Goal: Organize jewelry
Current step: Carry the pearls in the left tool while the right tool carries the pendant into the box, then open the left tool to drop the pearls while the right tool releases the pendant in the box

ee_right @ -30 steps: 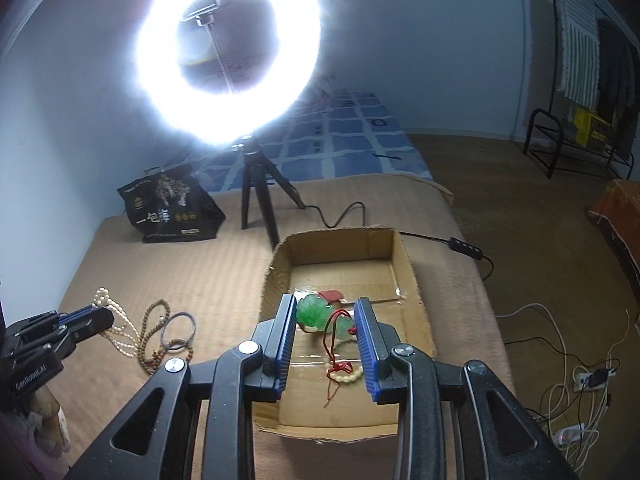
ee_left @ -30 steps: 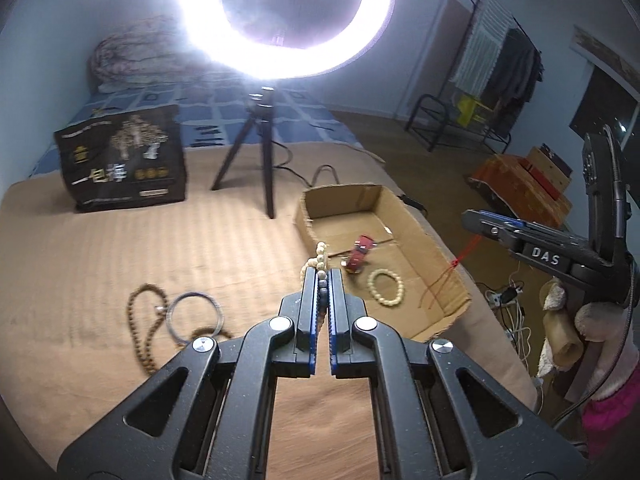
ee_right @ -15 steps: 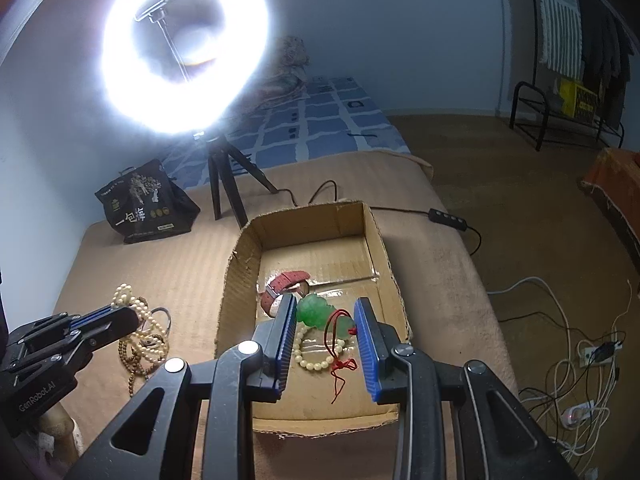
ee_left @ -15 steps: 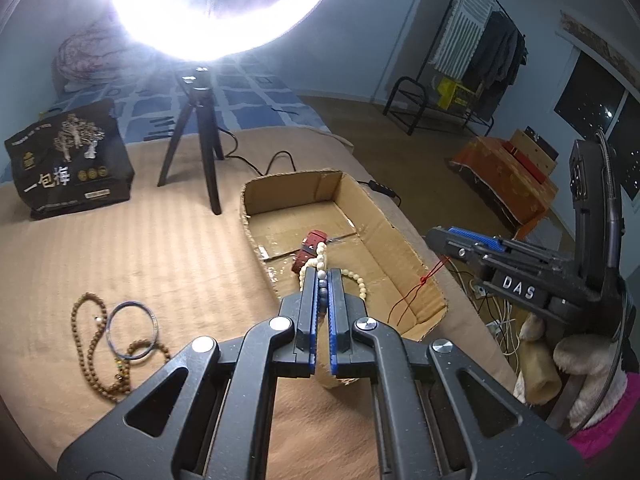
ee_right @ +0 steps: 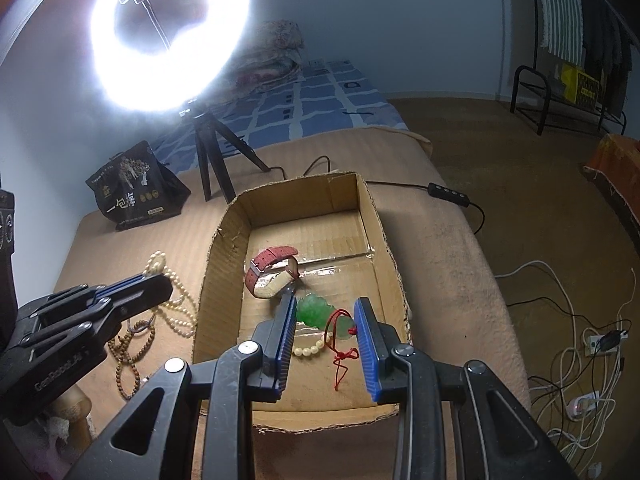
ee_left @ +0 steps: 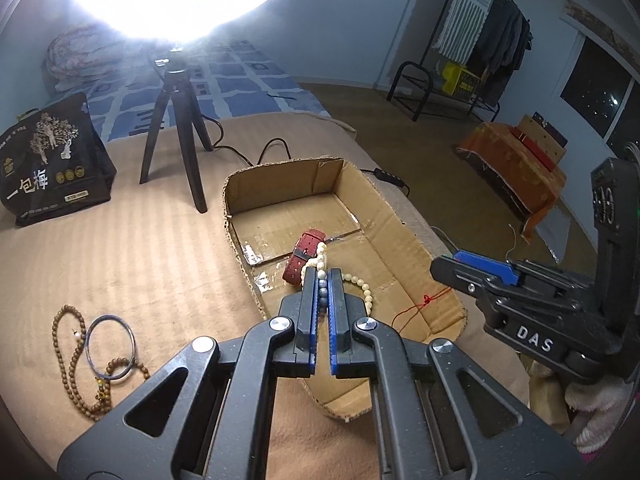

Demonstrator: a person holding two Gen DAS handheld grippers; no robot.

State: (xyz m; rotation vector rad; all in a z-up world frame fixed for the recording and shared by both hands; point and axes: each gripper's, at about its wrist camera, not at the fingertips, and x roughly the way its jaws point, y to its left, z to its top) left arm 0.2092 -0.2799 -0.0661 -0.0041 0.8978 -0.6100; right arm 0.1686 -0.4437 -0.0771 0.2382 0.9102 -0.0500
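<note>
Left gripper [ee_left: 322, 280] clenched on a string of round cream and grey beads, the pearl necklace [ee_left: 320, 258], held up over the near left wall of the cardboard box [ee_left: 280, 184]. Same necklace [ee_right: 176, 300] in the right wrist view dangling in long loops from the left gripper [ee_right: 156, 282], outside the box's left wall; loops hidden in the left wrist view.

Right gripper [ee_right: 324, 320] open wide, holding nothing, over the box floor. Between its blue ribbed pads in that view: a bumpy green jade pendant [ee_right: 316, 312] on a knotted red cord [ee_right: 342, 356]. Pendant not seen in the left wrist view, only a thin bit of red cord [ee_left: 424, 304] and the right gripper [ee_left: 480, 266] from the side.

Inside the box in both views: a dark red watch strap [ee_right: 272, 258], rough and dotted, and a small bracelet of pale round beads [ee_right: 308, 348].

On the striped tan bed cover [ee_left: 120, 248], left of the box: brown wooden prayer beads [ee_left: 76, 364] with a thin dark metal bangle [ee_left: 110, 344] lying on them, clear in the left wrist view, half hidden in the other.

Further back: shiny black bag [ee_left: 48, 168], black tripod [ee_left: 176, 132], bright ring light [ee_right: 168, 32].
</note>
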